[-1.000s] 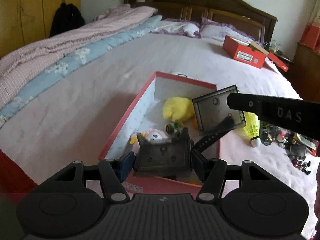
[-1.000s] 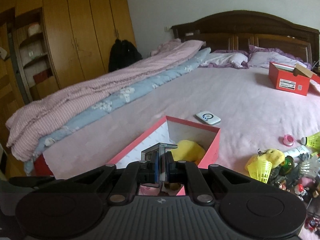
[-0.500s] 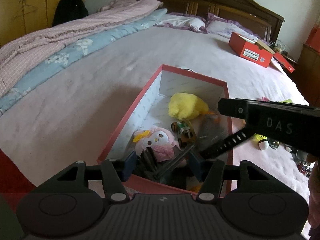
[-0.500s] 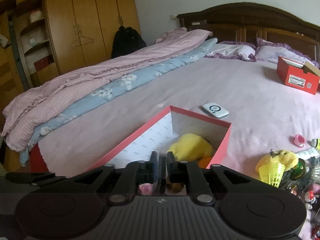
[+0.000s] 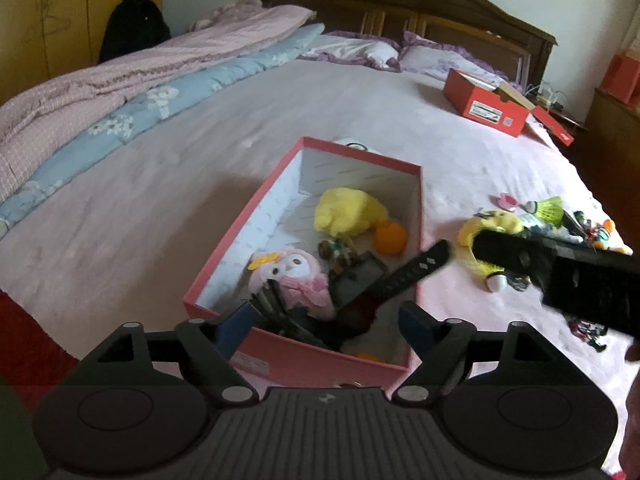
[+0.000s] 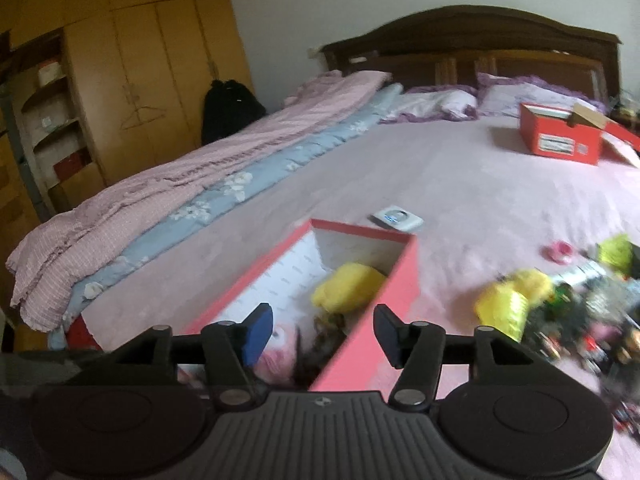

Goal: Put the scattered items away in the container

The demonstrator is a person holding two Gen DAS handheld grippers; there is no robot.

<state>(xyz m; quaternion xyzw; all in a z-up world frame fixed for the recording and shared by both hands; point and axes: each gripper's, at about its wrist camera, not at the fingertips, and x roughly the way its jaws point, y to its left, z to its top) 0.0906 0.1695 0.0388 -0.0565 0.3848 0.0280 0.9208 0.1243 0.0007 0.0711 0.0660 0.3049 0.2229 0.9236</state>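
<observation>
Over the pink box [image 5: 280, 346], left gripper [image 5: 326, 322]: jaws opening, spread wide, nothing pinched. Right gripper [image 6: 322, 330]: jaws opening, empty, astride the box's side wall. Both tilt downward. Dark case [image 5: 358, 278] and strap [image 5: 412, 272] lie inside beside a pink doll [image 5: 294, 272]. Loose toys [image 5: 516, 232] lie scattered on the bedsheet [image 5: 132, 216].

right gripper [image 6: 323, 330] jaws opening, empty | above pink box [image 6: 394, 280] | yellow plush [image 6: 348, 287] inside
</observation>
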